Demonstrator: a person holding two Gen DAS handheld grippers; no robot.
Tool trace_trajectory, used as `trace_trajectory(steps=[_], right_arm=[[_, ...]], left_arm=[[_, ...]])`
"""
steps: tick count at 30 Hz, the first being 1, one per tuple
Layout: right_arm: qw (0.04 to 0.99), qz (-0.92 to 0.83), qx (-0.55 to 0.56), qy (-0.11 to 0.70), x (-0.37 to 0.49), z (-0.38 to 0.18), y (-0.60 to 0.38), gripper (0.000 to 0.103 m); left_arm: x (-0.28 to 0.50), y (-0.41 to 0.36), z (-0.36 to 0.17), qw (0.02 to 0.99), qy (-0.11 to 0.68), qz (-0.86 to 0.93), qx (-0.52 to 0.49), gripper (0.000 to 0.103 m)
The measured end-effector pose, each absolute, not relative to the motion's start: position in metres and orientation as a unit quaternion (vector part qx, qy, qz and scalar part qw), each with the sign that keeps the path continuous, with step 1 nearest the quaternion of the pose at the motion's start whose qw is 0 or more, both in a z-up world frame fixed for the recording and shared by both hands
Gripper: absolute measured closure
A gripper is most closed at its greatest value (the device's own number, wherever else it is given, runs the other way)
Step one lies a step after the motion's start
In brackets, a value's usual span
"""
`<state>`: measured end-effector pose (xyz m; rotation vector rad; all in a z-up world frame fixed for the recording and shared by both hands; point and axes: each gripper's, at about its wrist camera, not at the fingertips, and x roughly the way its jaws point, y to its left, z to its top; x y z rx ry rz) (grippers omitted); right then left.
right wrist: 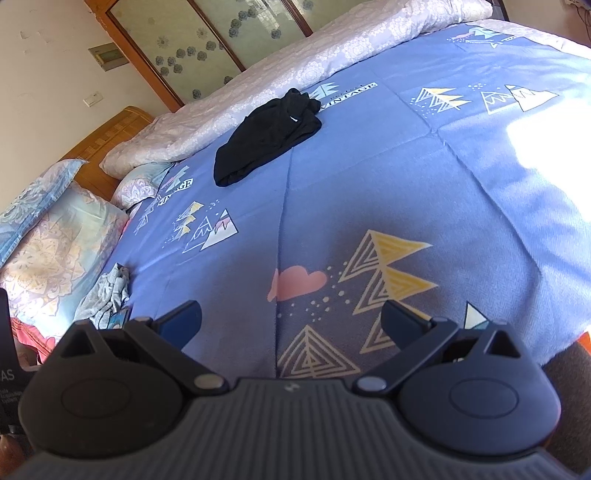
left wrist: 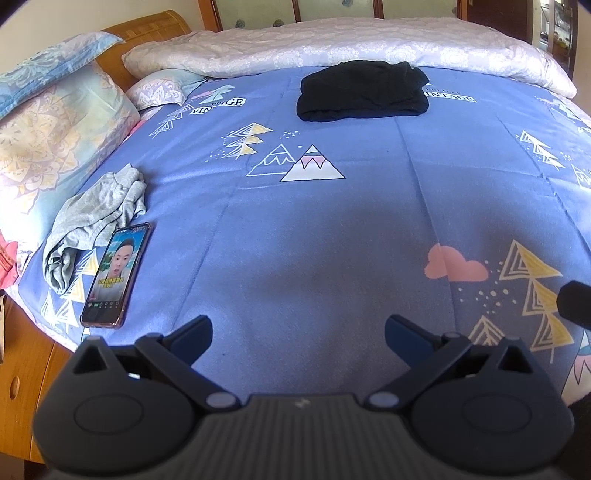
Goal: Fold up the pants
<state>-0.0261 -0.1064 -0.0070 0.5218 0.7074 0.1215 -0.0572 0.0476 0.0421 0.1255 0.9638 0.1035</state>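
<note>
Black pants (left wrist: pixel 362 92) lie folded in a compact bundle at the far side of the bed, next to the rolled quilt; they also show in the right wrist view (right wrist: pixel 266 136). A crumpled grey garment (left wrist: pixel 96 218) lies at the bed's left edge, and shows small in the right wrist view (right wrist: pixel 107 295). My left gripper (left wrist: pixel 298 334) is open and empty above the near part of the blue sheet (left wrist: pixel 332 221), far from the black pants. My right gripper (right wrist: pixel 291 321) is open and empty over the near sheet (right wrist: pixel 406 184).
A phone (left wrist: pixel 116 275) with a lit screen lies beside the grey garment. Pillows (left wrist: pixel 48 140) sit at the left by the wooden headboard (left wrist: pixel 147 29). A rolled pale quilt (left wrist: pixel 332 44) runs along the far side. The bed's wooden frame (left wrist: pixel 22 369) is at the lower left.
</note>
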Motion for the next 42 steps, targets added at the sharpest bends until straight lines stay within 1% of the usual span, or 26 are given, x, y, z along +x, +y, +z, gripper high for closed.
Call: trace_trajectory(steps=[42], right_arm=[[0.894, 0.055, 0.269, 0.353, -0.026, -0.012, -0.11, 0.0]], left_arm=[[-0.055, 0.041, 0.031, 0.87, 0.482, 0.056, 0.093, 0.0]])
